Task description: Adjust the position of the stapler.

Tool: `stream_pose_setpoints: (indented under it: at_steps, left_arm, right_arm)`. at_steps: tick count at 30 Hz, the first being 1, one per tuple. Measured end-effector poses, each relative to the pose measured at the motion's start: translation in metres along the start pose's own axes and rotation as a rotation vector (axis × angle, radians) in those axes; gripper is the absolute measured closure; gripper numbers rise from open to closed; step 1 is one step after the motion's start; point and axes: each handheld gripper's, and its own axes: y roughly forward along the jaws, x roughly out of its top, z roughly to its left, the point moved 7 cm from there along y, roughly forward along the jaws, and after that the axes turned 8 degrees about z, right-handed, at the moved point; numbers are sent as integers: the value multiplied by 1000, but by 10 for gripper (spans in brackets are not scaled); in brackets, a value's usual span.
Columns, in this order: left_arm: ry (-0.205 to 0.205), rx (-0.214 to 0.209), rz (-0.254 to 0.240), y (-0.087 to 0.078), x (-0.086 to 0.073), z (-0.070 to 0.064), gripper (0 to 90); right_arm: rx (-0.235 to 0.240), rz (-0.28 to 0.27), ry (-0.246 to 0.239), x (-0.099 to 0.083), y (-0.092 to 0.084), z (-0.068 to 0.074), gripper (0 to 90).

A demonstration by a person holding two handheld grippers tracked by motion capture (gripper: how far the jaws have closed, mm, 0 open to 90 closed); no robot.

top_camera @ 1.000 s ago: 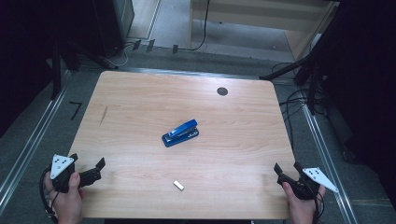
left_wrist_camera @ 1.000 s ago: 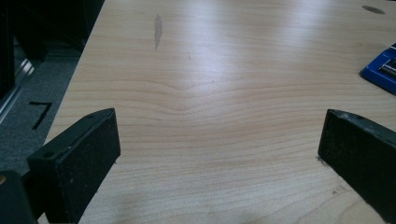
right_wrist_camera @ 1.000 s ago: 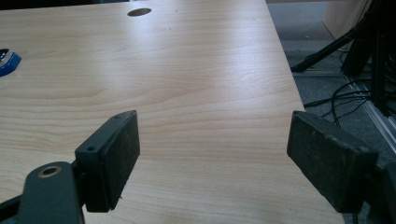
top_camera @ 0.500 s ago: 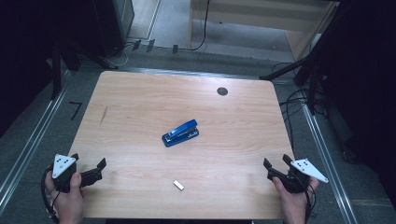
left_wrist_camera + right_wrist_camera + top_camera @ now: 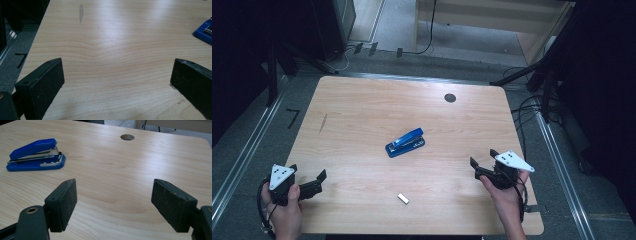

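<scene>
A blue stapler (image 5: 405, 142) lies near the middle of the wooden table (image 5: 362, 110). In the right gripper view the stapler (image 5: 35, 155) sits ahead and to the left, closed, with its metal parts showing. My right gripper (image 5: 482, 157) hovers over the table's right front part, open, with bare wood between its jaws (image 5: 115, 192). Held at the front left corner, my left gripper (image 5: 307, 172) is open over bare wood (image 5: 117, 72). The stapler's blue corner (image 5: 203, 31) shows at the right edge of the left gripper view.
A small white block (image 5: 403, 198) lies near the front edge, between the two hands. A round cable hole (image 5: 450, 98) sits at the back right of the table. Cables and metal rails run on the floor around it.
My right gripper has moved left and forward from the front right corner, rising a little, to a spot over the table. The left gripper and the stapler have not moved.
</scene>
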Motion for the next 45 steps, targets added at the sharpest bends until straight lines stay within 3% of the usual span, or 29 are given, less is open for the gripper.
stream_pose_setpoints:
  at_steps: [7, 19, 28, 32, 34, 45]
  left_arm:
    - [-4, -4, 2, 0, 0, 0, 0]
    - [-8, -6, 2, 1, 0, 1, 0]
    - [-9, -11, 5, 0, 0, 1, 0]
    - [-8, -12, 8, 1, 0, 1, 0]
    - [-11, -15, 6, 0, 0, 1, 0]
    - [-14, -18, 3, 1, 0, 1, 0]
  right_arm:
    - [45, 21, -48, 17, 24, 26, 244]
    - [105, 35, -78, 41, 61, 54, 381]
    - [164, 59, -126, 56, 84, 72, 357]
    - [206, 65, -164, 64, 94, 84, 341]
    - [247, 77, -206, 68, 104, 93, 328]
    - [346, 120, -276, 74, 131, 111, 298]
